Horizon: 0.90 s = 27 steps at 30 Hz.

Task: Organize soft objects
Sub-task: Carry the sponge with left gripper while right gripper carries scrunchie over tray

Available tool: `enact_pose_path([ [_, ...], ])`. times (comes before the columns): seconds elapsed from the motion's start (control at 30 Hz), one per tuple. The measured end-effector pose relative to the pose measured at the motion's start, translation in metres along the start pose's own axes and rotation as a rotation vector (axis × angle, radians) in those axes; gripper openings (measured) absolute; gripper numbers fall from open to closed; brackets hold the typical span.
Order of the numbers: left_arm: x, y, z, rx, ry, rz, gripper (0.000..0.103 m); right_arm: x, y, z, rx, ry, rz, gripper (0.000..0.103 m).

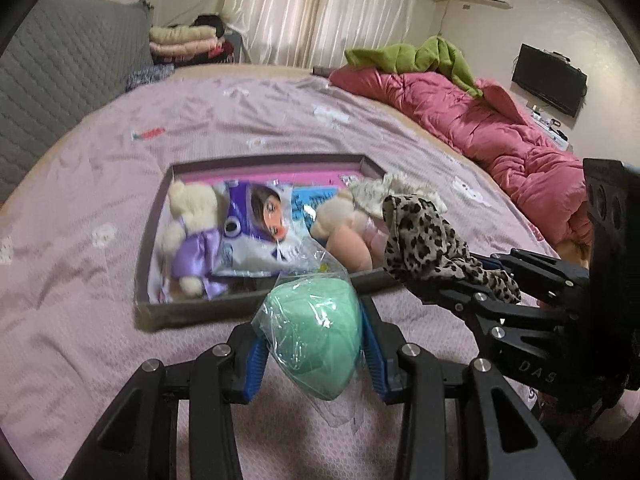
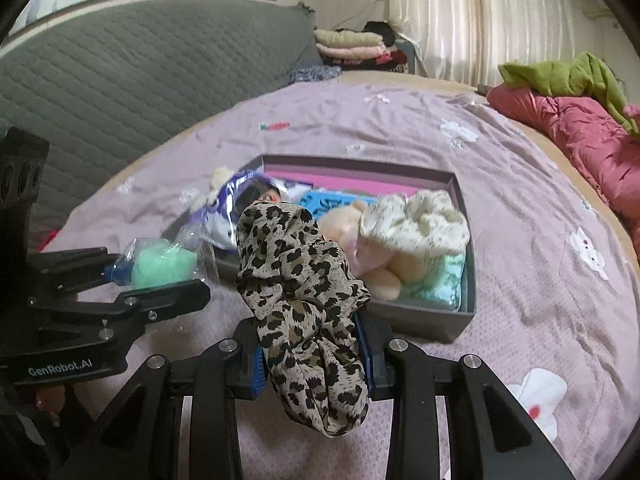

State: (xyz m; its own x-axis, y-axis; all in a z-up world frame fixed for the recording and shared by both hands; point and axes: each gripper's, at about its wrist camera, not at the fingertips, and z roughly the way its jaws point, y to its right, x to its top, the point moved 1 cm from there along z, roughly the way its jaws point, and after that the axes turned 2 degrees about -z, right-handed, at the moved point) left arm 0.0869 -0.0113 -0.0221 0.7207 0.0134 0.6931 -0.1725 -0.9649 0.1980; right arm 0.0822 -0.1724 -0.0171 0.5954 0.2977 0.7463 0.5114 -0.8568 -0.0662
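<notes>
My left gripper (image 1: 314, 348) is shut on a mint-green sponge in a clear plastic bag (image 1: 316, 336), held above the bedsheet just short of the grey box (image 1: 256, 300). To its right, my right gripper (image 2: 312, 356) is shut on a leopard-print scrunchie (image 2: 300, 292), also in front of the box (image 2: 424, 320). Inside the box lie a cream teddy in a purple dress (image 1: 192, 236), a bagged doll (image 1: 264, 216), a peach plush toy (image 1: 344, 236) and a cream spotted scrunchie (image 2: 416, 220). The left gripper (image 2: 160, 276) with the green sponge (image 2: 164, 264) appears at the left of the right wrist view.
The box sits on a lilac bedsheet (image 1: 80, 280) with cartoon prints. A pink quilt (image 1: 500, 136) with a green garment (image 1: 416, 54) lies along the right edge. A grey quilted headboard (image 2: 120, 80) stands on the left, folded clothes (image 1: 184, 40) behind it.
</notes>
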Motion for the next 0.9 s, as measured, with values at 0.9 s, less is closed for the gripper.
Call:
enact_pose_path([
  [0.9, 0.049, -0.061, -0.006, 0.083, 0.121, -0.107, 0.042, 0.044, 0.004, 0.002, 0.003, 0.099, 0.01, 0.036],
])
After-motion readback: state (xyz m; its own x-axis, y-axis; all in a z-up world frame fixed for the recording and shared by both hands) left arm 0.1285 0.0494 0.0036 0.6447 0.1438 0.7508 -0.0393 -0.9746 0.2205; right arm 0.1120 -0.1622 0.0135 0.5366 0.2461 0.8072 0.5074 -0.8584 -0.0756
